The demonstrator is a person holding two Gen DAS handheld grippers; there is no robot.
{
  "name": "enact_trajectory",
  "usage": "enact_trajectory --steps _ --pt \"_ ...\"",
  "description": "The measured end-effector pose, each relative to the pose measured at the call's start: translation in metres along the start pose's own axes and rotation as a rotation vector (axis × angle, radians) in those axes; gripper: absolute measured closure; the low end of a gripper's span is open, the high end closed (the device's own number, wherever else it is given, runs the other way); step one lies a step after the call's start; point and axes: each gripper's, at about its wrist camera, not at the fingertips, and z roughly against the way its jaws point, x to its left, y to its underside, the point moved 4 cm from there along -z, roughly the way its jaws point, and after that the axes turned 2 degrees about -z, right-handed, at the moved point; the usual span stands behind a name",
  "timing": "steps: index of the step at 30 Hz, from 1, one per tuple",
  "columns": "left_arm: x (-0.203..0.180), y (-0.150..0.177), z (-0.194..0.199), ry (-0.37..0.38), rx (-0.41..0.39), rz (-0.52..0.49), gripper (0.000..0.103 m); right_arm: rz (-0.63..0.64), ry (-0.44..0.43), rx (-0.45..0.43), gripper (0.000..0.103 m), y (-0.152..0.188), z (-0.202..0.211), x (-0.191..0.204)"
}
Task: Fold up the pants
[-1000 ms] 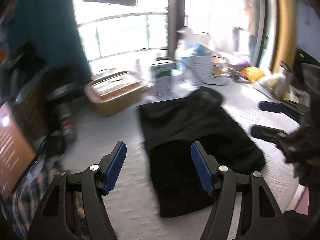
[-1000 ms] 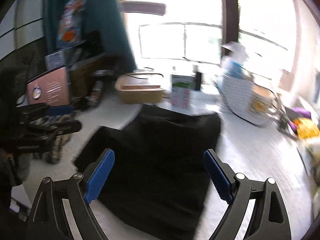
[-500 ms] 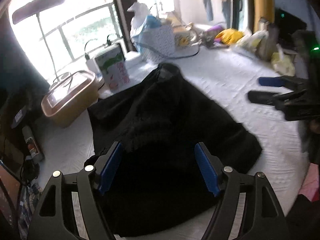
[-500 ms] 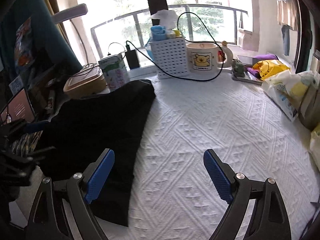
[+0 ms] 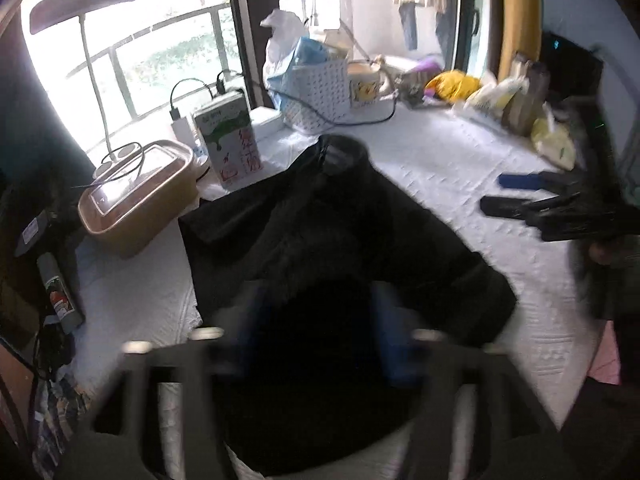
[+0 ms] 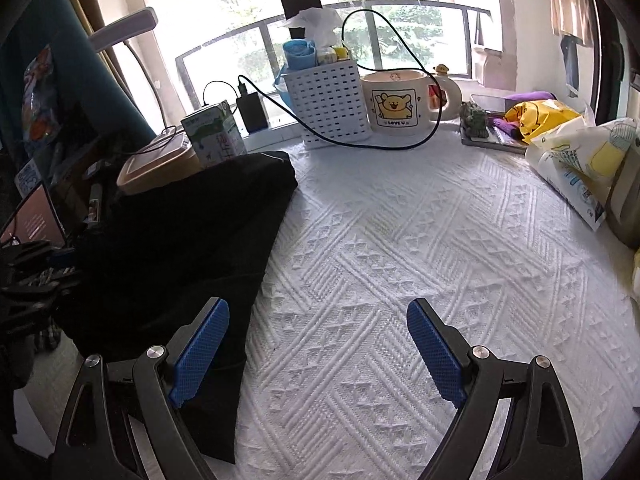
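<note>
Left wrist view blurred: left claw [image 5: 320, 332] spread over pants [image 5: 344, 248], near cloth's [image 6: 400, 260] left edge. Right claw [image 6: 316, 356] spread, empty, beside them. Risk: blurred approach pinches several layers, dragging the fold crooked.

"LOVE U" under the yellow bear on the cream mug [image 6: 396, 100].

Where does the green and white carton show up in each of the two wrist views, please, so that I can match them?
Left wrist view: the green and white carton stands upper left of centre, beyond the far edge of the black pants.
Right wrist view: the carton stands upper left, just behind the pants.
Shared landmark: the white perforated basket, to the carton's right in both.
</note>
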Motion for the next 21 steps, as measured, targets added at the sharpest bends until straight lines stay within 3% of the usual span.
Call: enact_trajectory --steps 1,4,9,13,15,16,17,21 --pt "-0.003 0.000 0.004 0.010 -0.012 -0.004 0.019 -0.002 0.001 0.002 0.011 0.000 -0.001 0.000" --pt "-0.019 0.002 0.007 0.027 -0.008 -0.073 0.019 -0.005 -0.005 0.008 0.011 0.000 -0.005 0.001" --pt "-0.028 0.015 -0.026 -0.097 0.101 -0.201 0.019 0.005 -0.017 0.007 0.011 -0.002 -0.005 0.007" --pt "-0.029 0.020 -0.031 -0.104 0.066 -0.266 0.020 0.004 -0.010 0.003 0.011 0.000 -0.001 0.006" --pt "-0.025 0.022 -0.035 -0.097 0.072 -0.263 0.040 -0.004 -0.001 0.006 0.011 0.002 -0.001 0.002" --pt "-0.020 0.021 -0.036 -0.099 0.074 -0.251 0.058 -0.007 0.003 0.008 0.011 0.002 -0.001 0.000" --pt "-0.014 0.018 -0.034 -0.095 0.068 -0.219 0.069 -0.012 0.008 0.009 0.011 0.003 0.000 -0.002" --pt "0.013 0.002 -0.021 -0.004 0.027 -0.080 0.074 -0.023 -0.009 0.004 0.011 0.002 0.002 -0.005"
